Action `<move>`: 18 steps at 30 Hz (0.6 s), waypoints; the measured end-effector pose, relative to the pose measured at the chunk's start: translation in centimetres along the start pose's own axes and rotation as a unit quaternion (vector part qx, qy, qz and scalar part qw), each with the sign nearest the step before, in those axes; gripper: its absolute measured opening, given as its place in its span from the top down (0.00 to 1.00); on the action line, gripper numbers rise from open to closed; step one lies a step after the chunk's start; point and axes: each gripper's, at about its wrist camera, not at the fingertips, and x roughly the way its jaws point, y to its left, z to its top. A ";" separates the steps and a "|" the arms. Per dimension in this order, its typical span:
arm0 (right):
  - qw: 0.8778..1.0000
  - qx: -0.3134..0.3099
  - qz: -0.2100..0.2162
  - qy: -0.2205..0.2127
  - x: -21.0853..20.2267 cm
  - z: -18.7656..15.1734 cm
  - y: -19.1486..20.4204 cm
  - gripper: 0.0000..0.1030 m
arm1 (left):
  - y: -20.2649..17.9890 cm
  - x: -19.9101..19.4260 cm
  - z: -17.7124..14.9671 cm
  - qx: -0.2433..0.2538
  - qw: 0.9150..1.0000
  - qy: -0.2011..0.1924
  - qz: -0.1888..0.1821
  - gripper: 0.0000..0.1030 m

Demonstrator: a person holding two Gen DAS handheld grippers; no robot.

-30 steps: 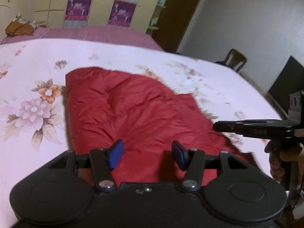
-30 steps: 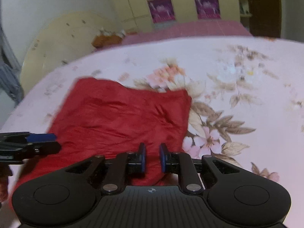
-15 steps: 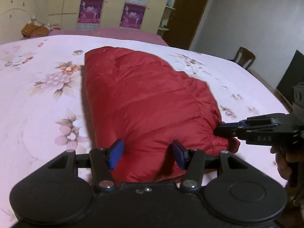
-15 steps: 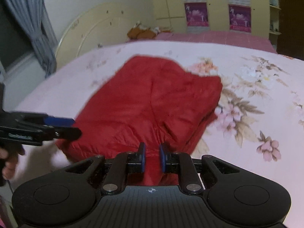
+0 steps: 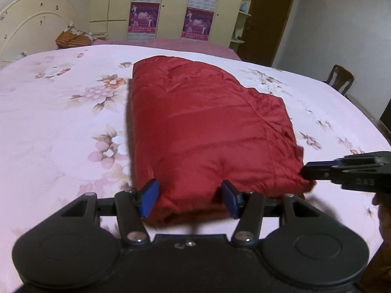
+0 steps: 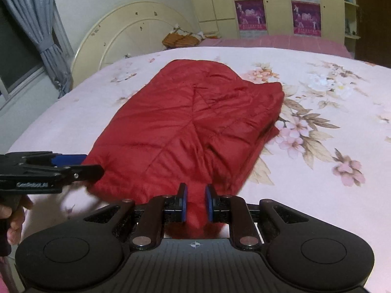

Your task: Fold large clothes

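A red puffy jacket (image 5: 207, 127) lies folded lengthwise on the floral pink bed (image 5: 61, 127). My left gripper (image 5: 189, 201) has the thick near hem bulging between its blue pads, which press on both sides of it. In the right wrist view the same jacket (image 6: 190, 127) runs away from me. There my right gripper (image 6: 195, 205) is shut narrowly on a pinched ridge of red fabric at the near edge. The right gripper (image 5: 308, 171) shows at the jacket's right corner in the left wrist view. The left gripper (image 6: 90, 166) shows at the left corner in the right wrist view.
A cream headboard (image 6: 127, 36) and a grey curtain (image 6: 46, 36) stand to the left of the bed. A woven basket (image 6: 180, 39) sits near the pillows. Beyond are a wardrobe with purple posters (image 5: 171, 7) and a wooden chair (image 5: 339, 78). A hand (image 6: 14, 219) grips the left tool.
Both grippers have drawn back toward the bed's near edge with the hem in them. The jacket now stretches out longer ahead, and more of the bed shows around it.
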 end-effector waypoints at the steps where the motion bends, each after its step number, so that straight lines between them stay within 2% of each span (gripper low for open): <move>1: 1.000 0.002 0.000 -0.003 -0.9 -0.3 0.1 0.84 | -0.3 -0.7 -0.2 -0.002 1.000 0.000 0.003 0.48; 6: 0.999 0.007 -0.012 -0.037 -5.5 -1.3 1.2 0.84 | -2.6 -4.8 -0.6 -0.011 1.000 -0.017 0.017 0.45; 7: 0.999 0.013 -0.018 -0.044 -6.4 -1.4 1.3 0.84 | -3.3 -5.5 -0.6 -0.010 0.999 -0.021 0.022 0.33; 8: 0.998 0.018 -0.030 -0.050 -7.2 -1.5 1.5 0.83 | -4.1 -6.4 -0.6 -0.007 0.999 -0.029 0.031 0.06; 9: 0.997 0.025 -0.047 -0.056 -7.9 -1.5 1.7 0.60 | -4.8 -7.0 -0.7 -0.002 0.998 -0.038 0.045 0.01; 11: 0.993 0.027 -0.071 -0.085 -9.4 -1.8 2.1 0.03 | -6.2 -8.3 -1.0 0.015 0.996 -0.056 0.069 0.00; 12: 0.993 0.021 -0.071 -0.097 -10.1 -1.9 2.4 0.00 | -6.7 -8.8 -1.1 0.019 0.996 -0.057 0.069 0.00; 18: 0.990 0.022 -0.096 -0.105 -12.7 -2.9 4.2 0.00 | -9.2 -12.3 -2.2 0.023 0.994 -0.075 0.073 0.00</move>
